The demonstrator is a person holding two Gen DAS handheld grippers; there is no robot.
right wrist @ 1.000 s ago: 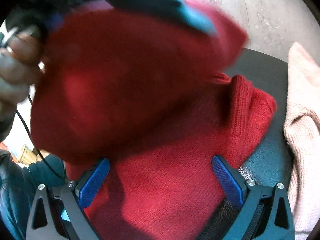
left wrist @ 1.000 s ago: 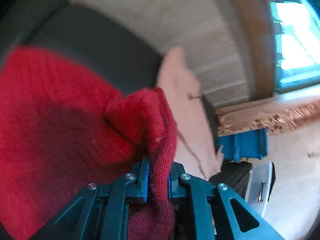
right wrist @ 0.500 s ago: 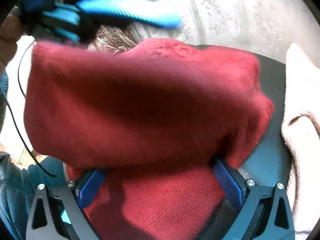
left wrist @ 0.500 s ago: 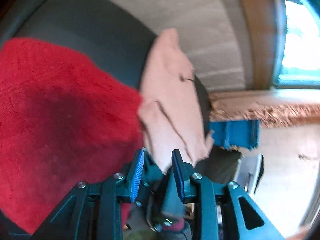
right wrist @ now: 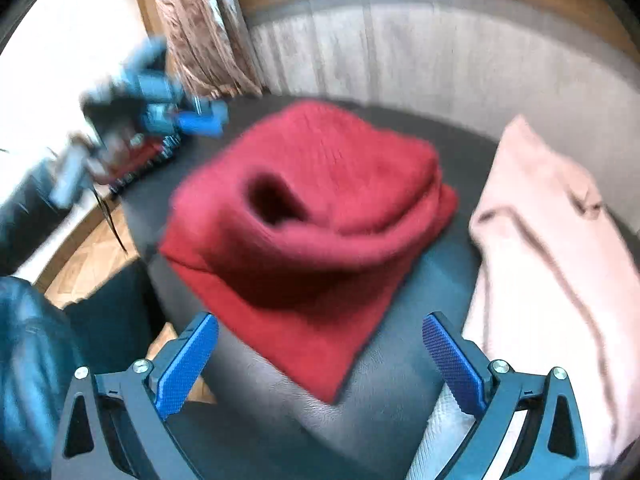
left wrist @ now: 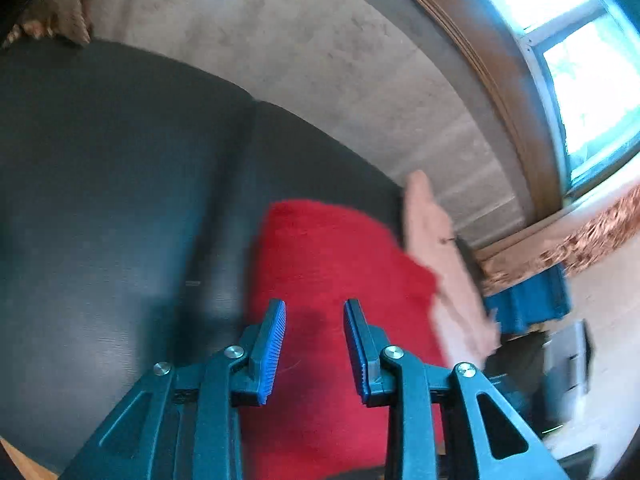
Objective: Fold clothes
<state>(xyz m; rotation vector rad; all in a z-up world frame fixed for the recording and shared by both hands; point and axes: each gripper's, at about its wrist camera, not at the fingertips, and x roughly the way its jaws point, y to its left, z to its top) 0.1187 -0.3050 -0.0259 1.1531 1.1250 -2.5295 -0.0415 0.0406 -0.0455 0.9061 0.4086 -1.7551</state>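
Observation:
A red knitted sweater [right wrist: 312, 208] lies folded in a thick bundle on the dark leather seat [right wrist: 360, 400]; a rounded opening shows in its top layer. My right gripper [right wrist: 320, 356] hovers open over its near corner, nothing between the fingers. In the left wrist view the same red sweater [left wrist: 332, 264] lies under and ahead of my left gripper [left wrist: 314, 344], which is open and empty above the cloth. The left gripper [right wrist: 160, 120] also appears blurred at the far left of the right wrist view, away from the sweater.
A pale pink knitted garment [right wrist: 540, 240] lies folded to the right of the red one on the dark seat [left wrist: 120, 200]. A grey patterned wall [left wrist: 320, 60] runs behind it, with a window [left wrist: 580, 60] at the right. A blue crate [left wrist: 528, 304] stands past the seat's end.
My left gripper let go of the red sweater, opened and drew back to the left. The lifted layer dropped onto the bundle. My right gripper pulled back, still open.

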